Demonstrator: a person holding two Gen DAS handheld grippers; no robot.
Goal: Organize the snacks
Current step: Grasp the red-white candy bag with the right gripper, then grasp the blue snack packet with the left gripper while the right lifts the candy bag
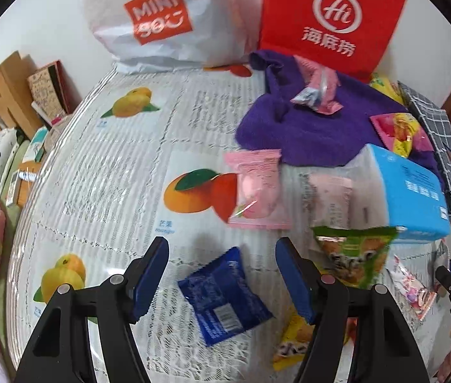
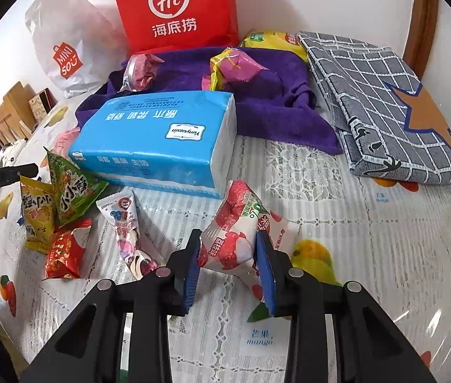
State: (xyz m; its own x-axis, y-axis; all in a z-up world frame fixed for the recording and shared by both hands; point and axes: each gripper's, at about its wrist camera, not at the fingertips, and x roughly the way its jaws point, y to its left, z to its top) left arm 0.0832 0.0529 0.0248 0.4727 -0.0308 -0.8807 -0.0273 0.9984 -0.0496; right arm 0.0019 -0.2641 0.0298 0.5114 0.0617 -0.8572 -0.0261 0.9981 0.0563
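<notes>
Snacks are scattered over the fruit-print tablecloth (image 2: 369, 223); the right gripper (image 2: 228, 265) has its pads clamped on a lychee-print pouch (image 2: 241, 233), while the left gripper (image 1: 222, 274) hangs with jaws apart over a blue packet (image 1: 222, 296), not touching it. That puffy pouch is pinched near one end, so I'd guess it could slip or swing loose when lifted. Both grippers point steeply down at the table.

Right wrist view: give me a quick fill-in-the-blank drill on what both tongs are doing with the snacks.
1. The right tongs are shut on the ____-pictured snack pack.
2. The left tongs stand open over a dark ____ packet.
3. The blue tissue pack lies partly on the ____ towel.

Missing words: lychee; blue; purple
</notes>
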